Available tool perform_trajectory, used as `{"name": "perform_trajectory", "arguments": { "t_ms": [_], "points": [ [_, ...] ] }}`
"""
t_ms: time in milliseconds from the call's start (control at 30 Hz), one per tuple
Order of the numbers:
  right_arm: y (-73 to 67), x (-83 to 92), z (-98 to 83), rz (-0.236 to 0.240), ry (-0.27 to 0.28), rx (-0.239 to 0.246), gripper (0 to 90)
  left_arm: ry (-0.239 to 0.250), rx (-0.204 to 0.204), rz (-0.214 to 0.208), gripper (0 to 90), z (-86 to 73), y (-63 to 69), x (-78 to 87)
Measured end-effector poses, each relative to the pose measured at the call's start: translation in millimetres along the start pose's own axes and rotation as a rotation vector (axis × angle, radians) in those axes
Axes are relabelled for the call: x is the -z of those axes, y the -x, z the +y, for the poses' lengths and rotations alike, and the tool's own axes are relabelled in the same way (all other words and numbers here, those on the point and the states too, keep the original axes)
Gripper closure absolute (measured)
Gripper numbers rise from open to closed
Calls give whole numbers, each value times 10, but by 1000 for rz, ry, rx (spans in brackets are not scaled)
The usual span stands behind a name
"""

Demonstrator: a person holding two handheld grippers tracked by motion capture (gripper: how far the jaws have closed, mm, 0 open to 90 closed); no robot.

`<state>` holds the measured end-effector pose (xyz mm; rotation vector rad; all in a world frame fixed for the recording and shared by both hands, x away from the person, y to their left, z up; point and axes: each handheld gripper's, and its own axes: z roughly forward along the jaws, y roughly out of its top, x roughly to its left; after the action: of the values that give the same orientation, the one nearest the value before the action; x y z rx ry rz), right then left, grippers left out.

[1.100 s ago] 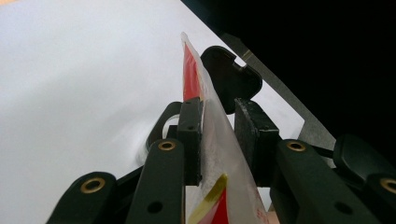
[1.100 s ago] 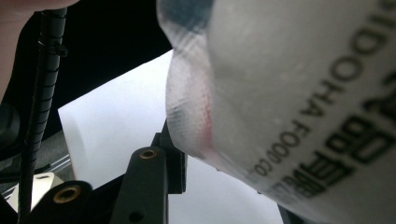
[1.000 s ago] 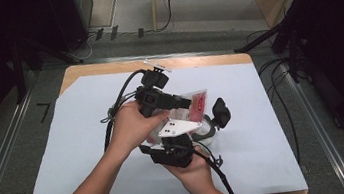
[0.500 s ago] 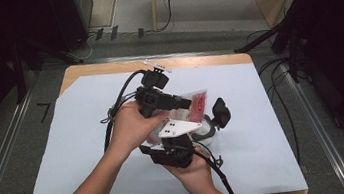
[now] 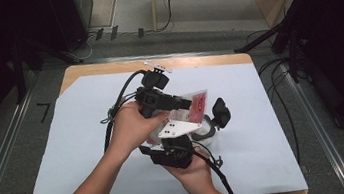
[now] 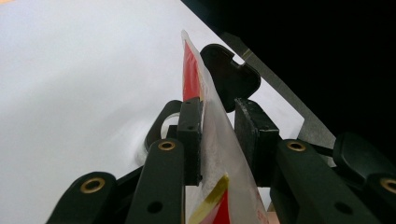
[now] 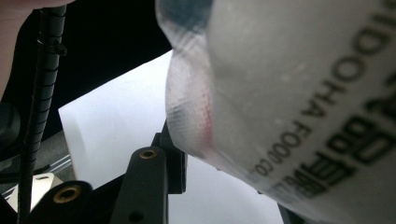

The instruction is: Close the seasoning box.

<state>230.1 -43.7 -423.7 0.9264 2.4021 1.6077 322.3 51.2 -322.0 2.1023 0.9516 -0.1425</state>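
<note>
Nearest the person in the high view, the right gripper (image 5: 199, 129) sits in the right hand (image 5: 192, 172) with its grey plate uppermost, its tips under the lower edge of a clear plastic packet (image 5: 192, 105) printed red; its own view has the packet's frosted, lettered film pressed up close over the jaws, one black jaw rising beneath it, so it seems to grip the packet, though the second jaw is hidden and I cannot tell for certain; just beyond, the left gripper (image 5: 183, 104), held in the left hand (image 5: 131, 127), points toward the table's right with the packet at its tips; the left gripper view settles what the high view leaves vague: the packet (image 6: 210, 140) stands edge-on between the two black pads, one pad flat against it and the other just beside the film, a light grip on its middle; that view also shows a black heart-shaped piece (image 6: 229, 77) past the packet's top, seen from above as a black part (image 5: 221, 112) by a grey ring (image 5: 205, 132) on the white sheet (image 5: 275, 129); the sheet lies bare well around both hands, the wooden table edge (image 5: 205, 60) beyond it, dark floor and cables at the sides.
</note>
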Motion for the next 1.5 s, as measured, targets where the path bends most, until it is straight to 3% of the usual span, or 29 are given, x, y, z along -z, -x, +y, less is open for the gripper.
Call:
{"name": "perform_trajectory", "arguments": {
  "t_ms": [533, 833, 1033, 1133, 1500],
  "points": [
    [2, -1, 1, 0, 0, 1, 641, 4, 2, -1, 731, 0, -2, -3],
    [40, 30, 48, -2, 20, -27, 636, -19, 20, -3, 725, 138, 20, -38],
    [92, 91, 93, -14, 51, -27, 631, -37, -27, 37, 734, 254, 101, -57],
    [113, 89, 79, -14, 61, -49, 601, -76, -47, 58, 751, 286, 119, -111],
    [94, 88, 53, -20, 82, -57, 640, -99, -41, 61, 762, 311, 137, -130]
  ]
}}
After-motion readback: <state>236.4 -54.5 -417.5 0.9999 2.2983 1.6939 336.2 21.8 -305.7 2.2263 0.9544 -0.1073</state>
